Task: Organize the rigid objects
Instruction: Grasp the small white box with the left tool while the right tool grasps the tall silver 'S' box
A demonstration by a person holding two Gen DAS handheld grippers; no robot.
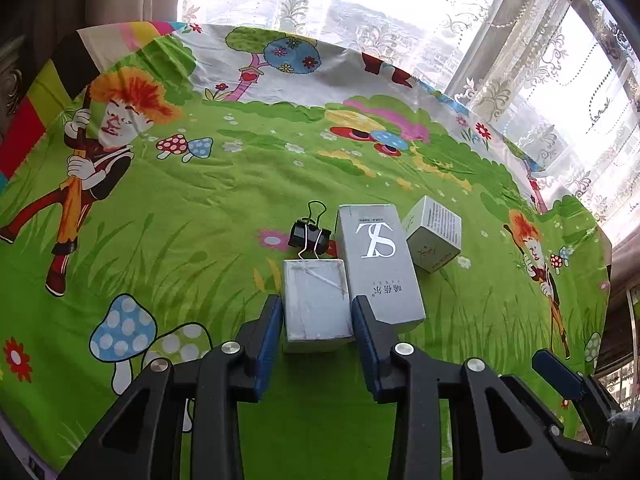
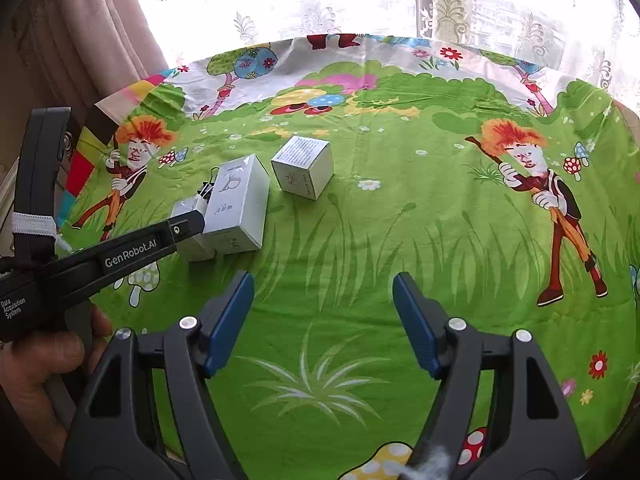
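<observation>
A small white box (image 1: 314, 280) lies on the cartoon-print cloth (image 1: 192, 208), and my left gripper (image 1: 316, 308) is shut on it, a blue pad against each long side. Just beyond it a black binder clip (image 1: 310, 236) rests on the cloth. A tall grey box printed "SL" (image 1: 378, 264) lies flat against the small box's right side, with a white cube box (image 1: 434, 234) behind it. In the right wrist view the same group sits at the left: small box (image 2: 186, 210), grey box (image 2: 240, 204), cube box (image 2: 303, 166). My right gripper (image 2: 323, 284) hovers open over bare green cloth with nothing between its fingers.
The round table's far edge meets lace curtains (image 1: 520, 80) and a bright window. A brown drape (image 2: 80, 40) hangs at the left. A person's hand (image 2: 36, 364) holds the left gripper's handle. The right gripper's blue pad (image 1: 558, 376) shows at the lower right of the left wrist view.
</observation>
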